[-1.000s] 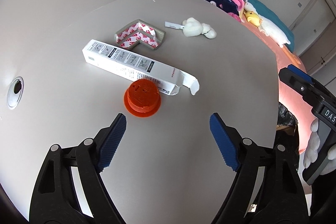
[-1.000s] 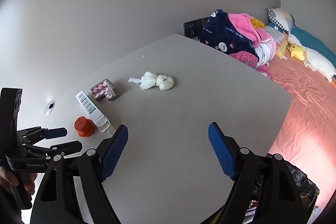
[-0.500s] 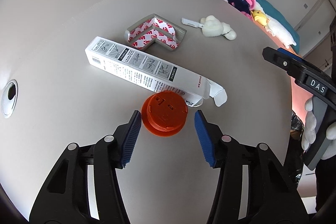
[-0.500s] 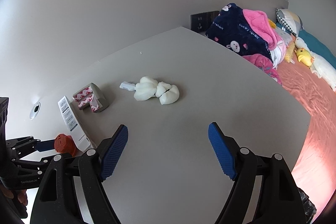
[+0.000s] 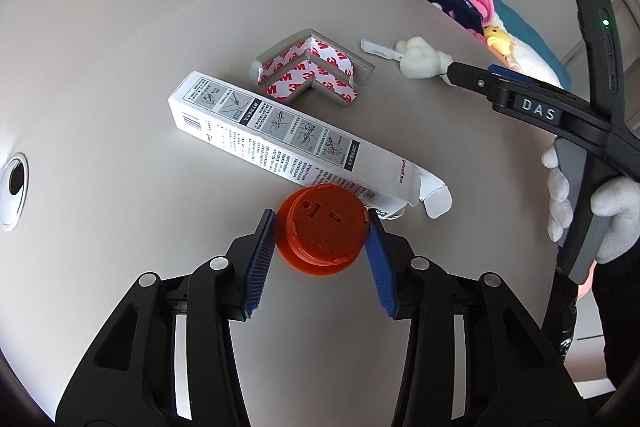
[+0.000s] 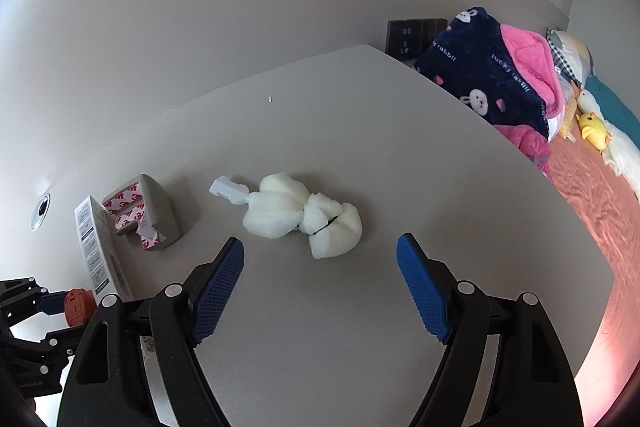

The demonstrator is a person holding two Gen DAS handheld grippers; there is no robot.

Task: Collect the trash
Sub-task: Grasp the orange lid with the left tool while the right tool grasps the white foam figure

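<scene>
An orange round cap stands on the grey table, touching the open end of a long white carton. My left gripper is closing on the cap, with a blue pad against each side of it. Behind lie a grey corner guard with red-and-white tape and a clump of white foam with a small white plastic piece. My right gripper hovers open just in front of the foam, nothing between its fingers. The cap also shows at the right wrist view's lower left.
A cable hole sits in the table at the left. Past the table's right edge is a bed with navy and pink blankets and plush toys. A wall socket is behind. A white-gloved hand holds the right gripper.
My left gripper moved forward and down and narrowed from wide open until its pads reached the orange cap. My right gripper travelled towards the white foam, which now looms larger, and stayed open.
</scene>
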